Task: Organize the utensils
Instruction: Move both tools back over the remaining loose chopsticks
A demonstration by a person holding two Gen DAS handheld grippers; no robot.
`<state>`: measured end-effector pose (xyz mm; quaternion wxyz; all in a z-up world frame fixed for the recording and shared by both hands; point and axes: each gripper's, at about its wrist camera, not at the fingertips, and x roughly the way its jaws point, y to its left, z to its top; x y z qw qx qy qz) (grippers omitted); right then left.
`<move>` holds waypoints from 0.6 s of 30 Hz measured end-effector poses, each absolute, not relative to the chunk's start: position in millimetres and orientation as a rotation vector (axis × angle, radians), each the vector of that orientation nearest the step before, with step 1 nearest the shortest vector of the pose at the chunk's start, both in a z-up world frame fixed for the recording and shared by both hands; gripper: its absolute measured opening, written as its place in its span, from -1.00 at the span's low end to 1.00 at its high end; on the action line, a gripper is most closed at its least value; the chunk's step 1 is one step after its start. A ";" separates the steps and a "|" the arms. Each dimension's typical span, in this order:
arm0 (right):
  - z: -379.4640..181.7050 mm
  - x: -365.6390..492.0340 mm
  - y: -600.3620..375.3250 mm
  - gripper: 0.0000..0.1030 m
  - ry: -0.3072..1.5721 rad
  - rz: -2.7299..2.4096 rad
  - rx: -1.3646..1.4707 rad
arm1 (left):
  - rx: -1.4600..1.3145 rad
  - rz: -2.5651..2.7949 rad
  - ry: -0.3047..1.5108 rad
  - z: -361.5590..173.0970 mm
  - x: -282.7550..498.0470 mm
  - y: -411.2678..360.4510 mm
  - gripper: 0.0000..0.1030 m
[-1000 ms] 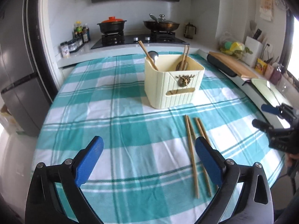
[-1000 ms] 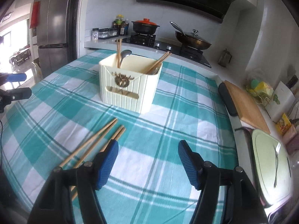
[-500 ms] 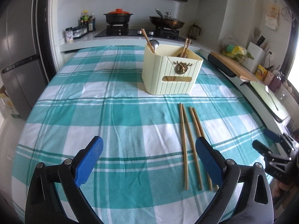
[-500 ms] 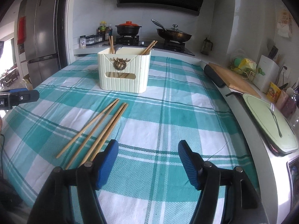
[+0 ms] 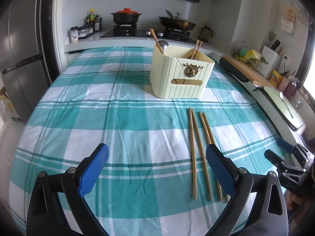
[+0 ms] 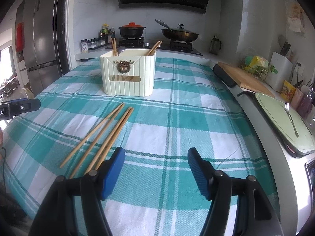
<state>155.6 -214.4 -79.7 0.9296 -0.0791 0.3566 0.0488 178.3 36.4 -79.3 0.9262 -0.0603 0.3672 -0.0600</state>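
Several wooden chopsticks point(image 5: 198, 149) lie side by side on the teal checked tablecloth point(image 5: 118, 122), in front of a cream utensil holder point(image 5: 180, 76) that holds chopsticks and a spoon. My left gripper point(image 5: 157, 167) is open and empty, above the cloth, with the chopsticks by its right finger. In the right wrist view the chopsticks point(image 6: 102, 135) lie ahead and left of my right gripper point(image 6: 156, 169), which is open and empty; the holder point(image 6: 128, 72) stands beyond. The right gripper also shows in the left wrist view point(image 5: 279, 153).
A stove with a red-lidded pot point(image 6: 131, 29) and a wok point(image 6: 180, 34) is at the back. A wooden cutting board point(image 6: 244, 78) and a green tray with a fork point(image 6: 283, 122) lie on the counter right of the table. A fridge point(image 6: 41, 39) stands left.
Both grippers have pulled back from the holder and dropped lower, so the table looks flatter and the chopsticks lie further ahead. Both stay open and empty.
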 end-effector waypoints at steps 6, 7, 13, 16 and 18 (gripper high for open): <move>-85.0 155.6 -208.6 0.32 0.748 0.114 -0.162 | -0.136 -0.111 0.758 -82.5 178.4 40.9 0.93; -85.4 155.5 -207.1 0.32 0.750 0.117 -0.163 | -0.138 -0.108 0.760 -83.4 178.5 42.1 0.93; -86.4 154.2 -198.1 0.31 0.749 0.136 -0.167 | -0.156 -0.093 0.766 -86.5 178.2 48.7 0.93; -86.5 153.9 -195.7 0.31 0.749 0.142 -0.169 | -0.159 -0.089 0.768 -87.5 178.9 50.0 0.93; -87.0 154.1 -194.7 0.32 0.751 0.143 -0.170 | -0.160 -0.088 0.770 -87.7 179.0 50.5 0.93</move>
